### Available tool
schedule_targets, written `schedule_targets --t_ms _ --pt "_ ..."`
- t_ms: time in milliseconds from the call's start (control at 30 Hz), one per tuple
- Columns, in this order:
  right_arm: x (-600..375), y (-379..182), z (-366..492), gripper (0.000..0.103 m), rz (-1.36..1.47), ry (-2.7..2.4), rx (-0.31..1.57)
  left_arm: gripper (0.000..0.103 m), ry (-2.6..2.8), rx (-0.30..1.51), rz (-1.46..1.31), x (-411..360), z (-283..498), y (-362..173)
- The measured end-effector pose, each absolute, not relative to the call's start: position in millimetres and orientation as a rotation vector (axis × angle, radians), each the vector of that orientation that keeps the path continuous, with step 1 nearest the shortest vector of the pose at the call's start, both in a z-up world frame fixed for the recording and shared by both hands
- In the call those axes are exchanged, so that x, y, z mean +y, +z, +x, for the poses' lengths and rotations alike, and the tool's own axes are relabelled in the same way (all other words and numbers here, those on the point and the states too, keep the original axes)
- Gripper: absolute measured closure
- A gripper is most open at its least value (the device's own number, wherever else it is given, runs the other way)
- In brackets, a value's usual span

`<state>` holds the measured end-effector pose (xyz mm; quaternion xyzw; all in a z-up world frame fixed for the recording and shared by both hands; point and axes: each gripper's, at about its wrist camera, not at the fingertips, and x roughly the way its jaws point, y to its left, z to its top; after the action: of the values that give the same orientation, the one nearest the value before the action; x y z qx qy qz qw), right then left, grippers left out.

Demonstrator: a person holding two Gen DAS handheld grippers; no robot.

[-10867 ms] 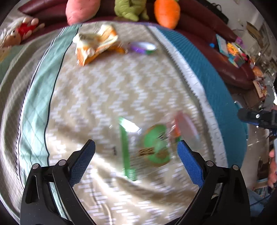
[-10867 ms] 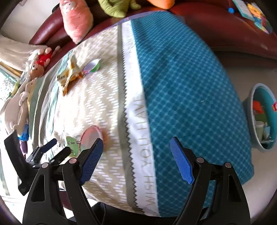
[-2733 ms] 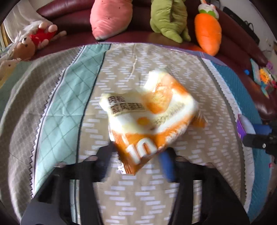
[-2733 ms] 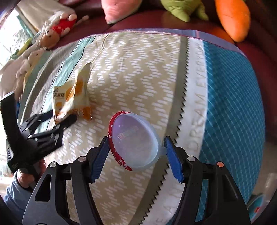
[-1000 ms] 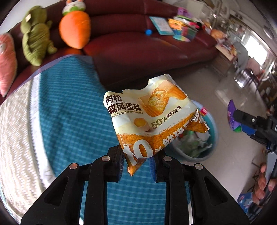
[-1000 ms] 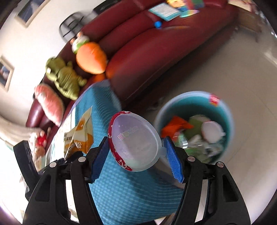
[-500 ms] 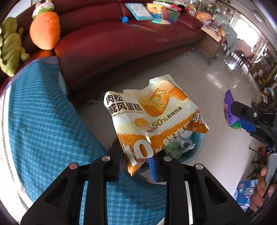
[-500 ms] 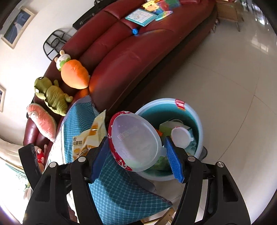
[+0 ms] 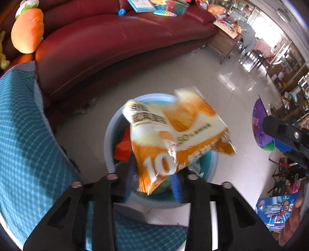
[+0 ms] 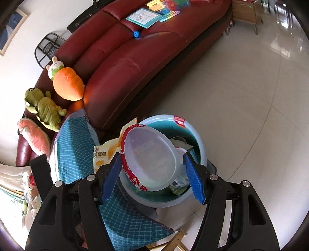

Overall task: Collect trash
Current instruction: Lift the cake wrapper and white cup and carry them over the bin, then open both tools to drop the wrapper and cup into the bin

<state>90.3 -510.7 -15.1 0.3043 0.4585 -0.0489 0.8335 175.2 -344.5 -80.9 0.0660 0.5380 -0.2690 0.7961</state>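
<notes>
An orange-and-white snack bag (image 9: 173, 135) hangs blurred and tilted over the light blue trash bin (image 9: 110, 139). Its lower corner lies between the jaws of my left gripper (image 9: 152, 183). Those jaws are opening, and the blue pads stand off the bag. My right gripper (image 10: 152, 178) is shut on a red-rimmed bowl with a clear lid (image 10: 150, 158), held tilted above the same bin (image 10: 200, 146). The bin holds several pieces of trash. In the right wrist view the snack bag (image 10: 102, 152) peeks out left of the bowl. The bowl's purple underside (image 9: 260, 125) shows at the right edge of the left wrist view.
A teal patterned cloth (image 9: 23, 135) covers the table edge beside the bin. A dark red sofa (image 10: 135, 63) curves behind it. On the sofa are a carrot plush (image 10: 66, 86), a green plush (image 10: 44, 110) and books (image 10: 143, 16). Pale tiled floor (image 10: 251, 96) spreads to the right.
The left jaws have spread and the snack bag has slipped and tipped forward over the bin. Both grippers have moved from the table edge to above the bin.
</notes>
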Motion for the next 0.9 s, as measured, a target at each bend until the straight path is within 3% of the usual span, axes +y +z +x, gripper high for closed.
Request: schedule_targets --t_ms 167,267,500,900 --pt "-507.5 -18.2 95.4 0.041 0.632 -0.113 0.992 0.025 -0.558 1.146 0.140 -340.0 177.0 -83.1" --pt "-503.3 -19.5 99.7 0.041 0.626 -0.109 1.002 0.018 -0.543 1.138 0.128 -329.6 175.3 -79.7" --pt "-487.4 -19.5 107.5 0.041 0.599 -0.088 1.019 0.011 -0.522 1.142 0.082 -307.6 173.6 -72.0" --pt "-470.5 -33.3 117.3 0.040 0.576 -0.074 1.072 0.009 -0.505 1.159 0.060 -276.1 170.4 -67.6"
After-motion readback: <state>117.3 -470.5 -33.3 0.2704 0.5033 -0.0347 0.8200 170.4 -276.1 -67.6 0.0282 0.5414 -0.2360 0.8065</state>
